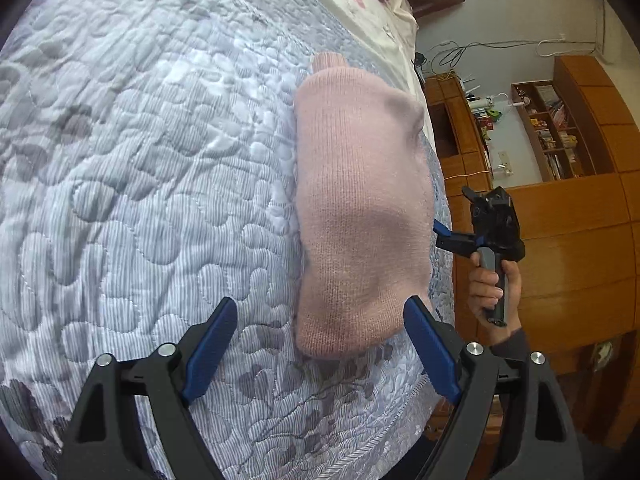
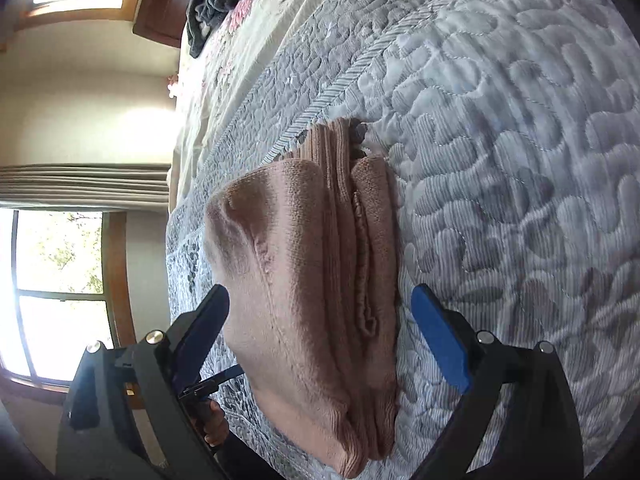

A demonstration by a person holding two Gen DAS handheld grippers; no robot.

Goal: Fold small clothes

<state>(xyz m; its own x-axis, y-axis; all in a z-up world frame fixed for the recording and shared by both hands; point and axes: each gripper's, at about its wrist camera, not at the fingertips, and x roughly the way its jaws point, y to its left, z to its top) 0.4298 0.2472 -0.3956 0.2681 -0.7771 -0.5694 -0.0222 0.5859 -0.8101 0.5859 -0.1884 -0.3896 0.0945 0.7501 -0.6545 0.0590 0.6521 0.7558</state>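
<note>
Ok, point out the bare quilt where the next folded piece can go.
Free: the wide stretch of quilt on the far side of the pink sweater from the bed edge. Crowded: the edge strip, where the right gripper reaches in. The left gripper hangs open over the near end.

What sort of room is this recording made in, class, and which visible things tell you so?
Most likely a home bedroom: a quilted bedspread covers a bed, a floral sheet lies at its far end, and wooden shelving holds books and oddments.
</note>
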